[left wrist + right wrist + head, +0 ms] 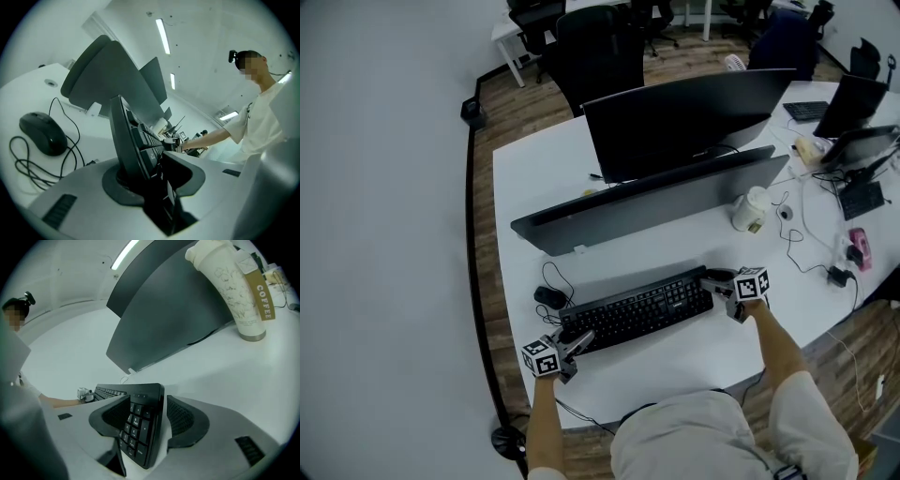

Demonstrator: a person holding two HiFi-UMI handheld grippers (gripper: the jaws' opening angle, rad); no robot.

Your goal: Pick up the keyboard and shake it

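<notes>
A black keyboard lies slantwise across the white desk, in front of the person. My left gripper is at its left end. In the left gripper view the keyboard's end stands edgewise between the jaws, and both pads press on it. My right gripper is at the right end. In the right gripper view the number-pad end sits between the wide jaws, with a strip of white desk showing between its back and the right pad. I cannot tell whether the keyboard is off the desk.
A black wired mouse with a looped cable lies just beyond the keyboard's left end. A long grey panel and a dark monitor stand behind. A paper coffee cup stands to the right, with cables and gadgets further right.
</notes>
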